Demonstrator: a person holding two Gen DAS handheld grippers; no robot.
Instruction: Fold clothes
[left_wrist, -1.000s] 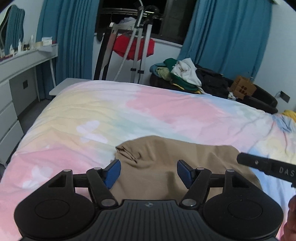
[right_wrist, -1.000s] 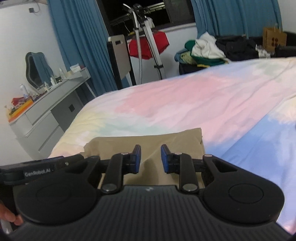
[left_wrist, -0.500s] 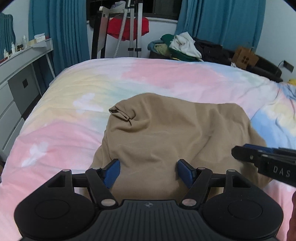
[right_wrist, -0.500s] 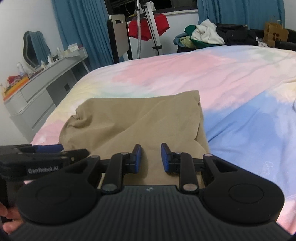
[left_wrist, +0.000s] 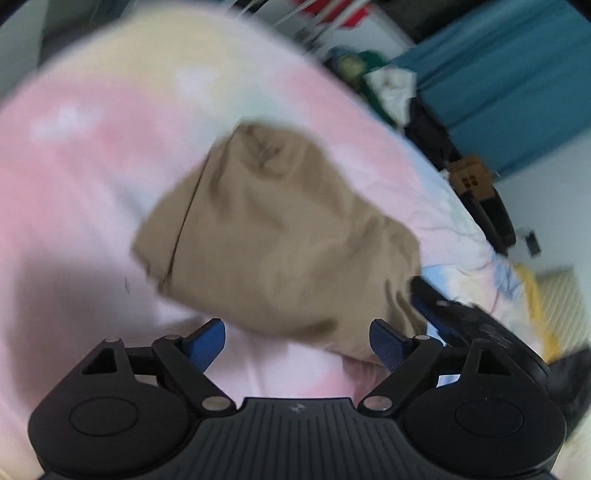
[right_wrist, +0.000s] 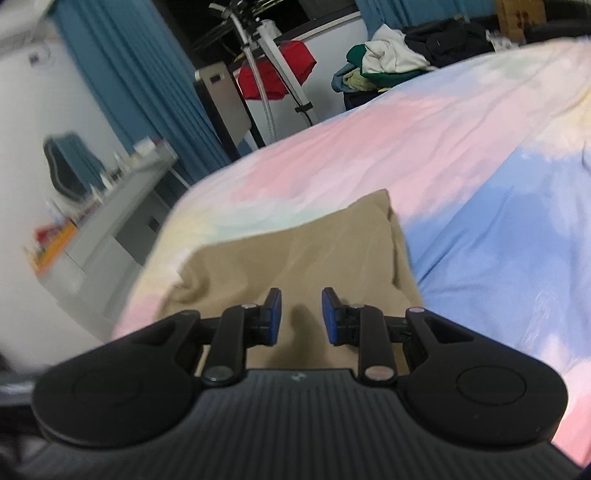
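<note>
tan garment (left_wrist: 280, 236) on pastel bedspread (right_wrist: 498, 229) (no legible writing)

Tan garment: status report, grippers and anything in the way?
Left gripper opening, nothing pinched. Right gripper narrow, open over cloth. Tan garment bunched on bedspread, unfolded. Nothing in the way.

We find both tools alike: the left gripper (left_wrist: 297, 341) and right gripper (right_wrist: 301, 315) have matte black ribbed housings, round side discs, silver pivot screws, blue textured pads (left_wrist: 386, 343) and a small centre emblem.
</note>
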